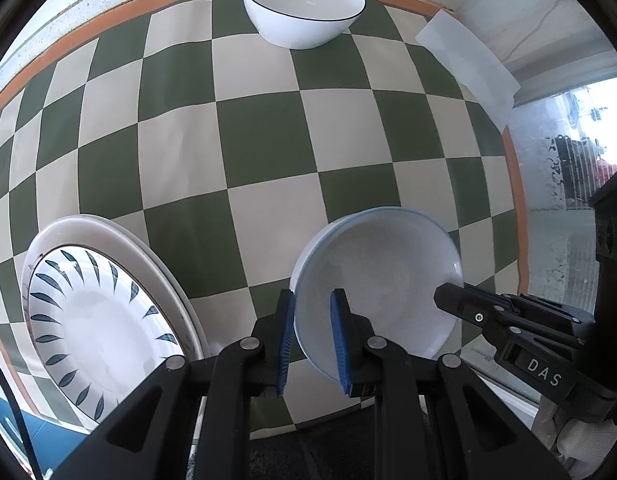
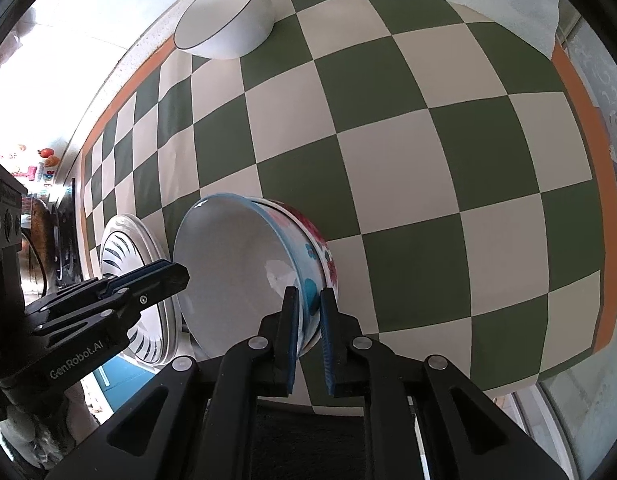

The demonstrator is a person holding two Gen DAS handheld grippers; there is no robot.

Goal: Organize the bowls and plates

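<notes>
A pale blue bowl with a white inside and pink and blue flowers on its outer wall sits in the lower middle of both wrist views, nested in a second flowered bowl whose rim shows just behind it. The left gripper has its blue-padded jaws clamped on the bowl's rim at the lower left of the bowl in the left wrist view. The right gripper straddles the opposite rim at the lower centre of the right wrist view; whether its pads press the wall or stand just off it I cannot tell.

Just beside the bowl, at lower left, lies a white plate with dark blue leaf strokes, stacked on a larger plain white plate. A white bowl with a thin dark rim stands well apart at the top. All rest on a surface covered by a green and cream checked cloth with an orange border. A translucent white sheet lies at the upper right corner.
</notes>
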